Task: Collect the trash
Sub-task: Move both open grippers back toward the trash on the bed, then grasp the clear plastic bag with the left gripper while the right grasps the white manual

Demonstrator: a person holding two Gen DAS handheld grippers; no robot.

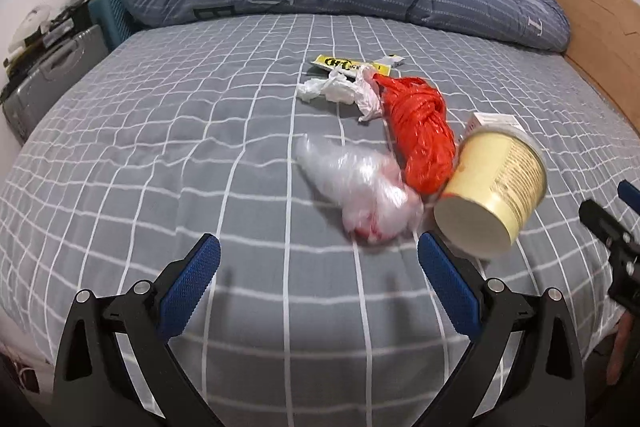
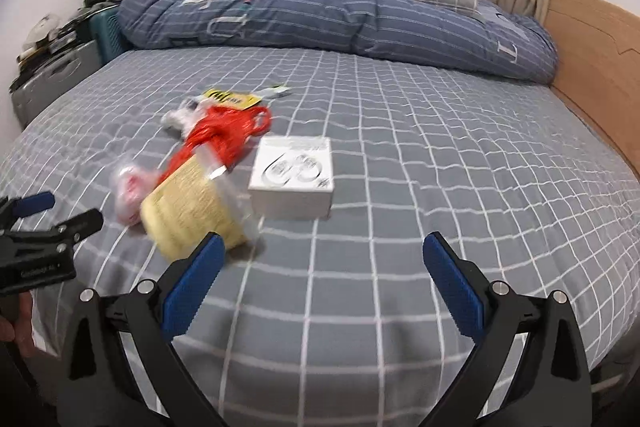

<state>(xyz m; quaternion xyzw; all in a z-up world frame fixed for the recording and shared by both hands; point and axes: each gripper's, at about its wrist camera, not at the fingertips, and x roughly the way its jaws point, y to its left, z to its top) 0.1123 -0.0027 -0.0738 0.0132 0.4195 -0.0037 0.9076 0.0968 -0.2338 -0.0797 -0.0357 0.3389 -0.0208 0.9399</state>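
Several bits of trash sit mid-bed: a cream tub (image 1: 494,187) on its side, touching an orange bag (image 1: 420,131), a clear bag (image 1: 360,187) to their left, a white box (image 2: 294,175) to the right. Left gripper (image 1: 318,259) gapes empty; right gripper (image 2: 324,259) too, on the checked bed (image 2: 440,167).

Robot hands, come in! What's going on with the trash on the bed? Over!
Left gripper open, empty. Right gripper open, empty. Trash on bed: yellow cup on its side, red bag, clear bag, white box. Nothing blocking.
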